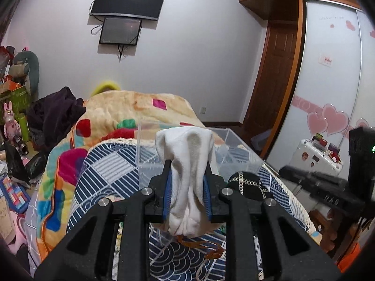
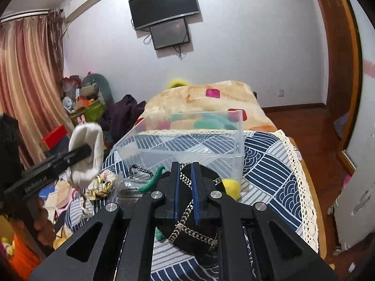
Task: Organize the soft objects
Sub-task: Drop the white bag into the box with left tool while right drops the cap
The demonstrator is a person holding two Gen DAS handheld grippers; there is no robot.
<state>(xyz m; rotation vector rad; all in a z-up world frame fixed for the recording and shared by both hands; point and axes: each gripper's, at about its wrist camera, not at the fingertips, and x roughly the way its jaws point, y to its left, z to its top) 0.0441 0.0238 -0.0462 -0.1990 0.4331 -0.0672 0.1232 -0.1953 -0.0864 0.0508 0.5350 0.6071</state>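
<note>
My left gripper (image 1: 187,164) is shut on a white sock (image 1: 188,164) and holds it in the air in front of the clear plastic box (image 1: 232,138). The sock also shows at the left of the right wrist view (image 2: 86,149). My right gripper (image 2: 185,164) is over a black cap with a silver chain (image 2: 189,224) lying on the blue patterned cloth (image 2: 276,166). Its jaws stand a narrow gap apart with nothing between them. The clear box (image 2: 187,149) stands just beyond the cap. A yellow pompom (image 2: 230,186) lies by the box's near right corner.
A floral scrunchie (image 2: 102,185), a green fuzzy strip (image 2: 152,180) and a clear bag (image 2: 127,185) lie left of the cap. A colourful blanket (image 2: 211,98) covers the far bed. Clutter (image 2: 82,103) fills the left floor. A wardrobe (image 1: 328,82) stands right.
</note>
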